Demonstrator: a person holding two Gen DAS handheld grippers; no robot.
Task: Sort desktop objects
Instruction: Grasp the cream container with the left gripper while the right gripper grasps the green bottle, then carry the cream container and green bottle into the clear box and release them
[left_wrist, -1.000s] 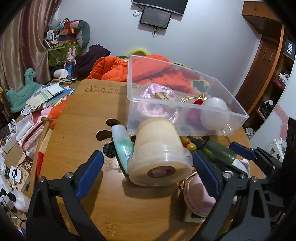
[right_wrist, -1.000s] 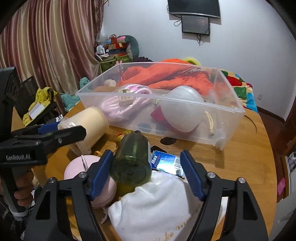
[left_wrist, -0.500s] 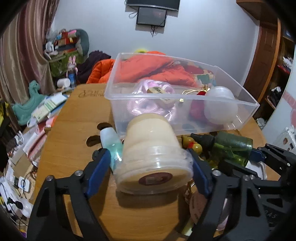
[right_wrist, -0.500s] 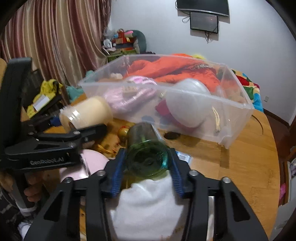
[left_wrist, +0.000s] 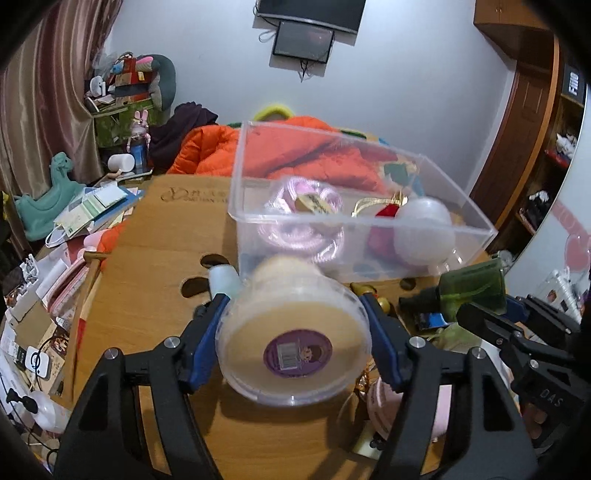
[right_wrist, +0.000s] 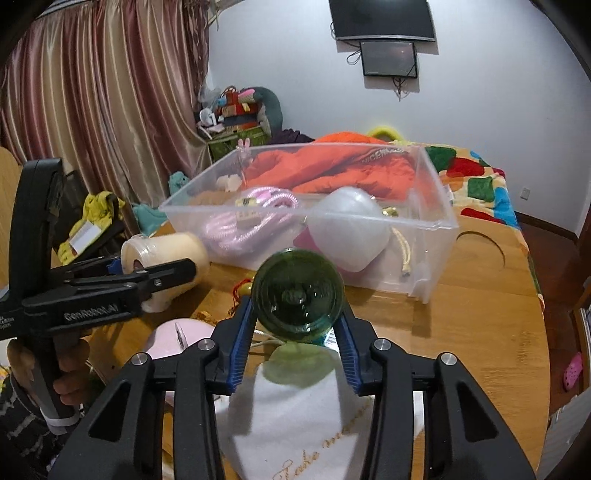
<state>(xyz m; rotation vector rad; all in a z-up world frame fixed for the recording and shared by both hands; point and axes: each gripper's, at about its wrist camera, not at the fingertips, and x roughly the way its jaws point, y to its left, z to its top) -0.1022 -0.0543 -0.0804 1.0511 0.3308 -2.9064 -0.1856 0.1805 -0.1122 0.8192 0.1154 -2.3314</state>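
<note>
My left gripper is closing on the cream round plastic tub, my right gripper closing on the dark green glass bottle, both held above the wooden table before the clear plastic bin.

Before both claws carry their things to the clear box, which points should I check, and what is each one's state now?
1. Left claw on cream jar: jaws closing, pads at its sides; ok.
2. Right claw on green bottle: jaws closing, pads at its sides; ok.
3. Bottle clear of table: lifted; ok.
4. Jar clear of table: cannot tell.
5. Box open on top: ok.
6. Free space in box: some at its left end; ok.
</note>
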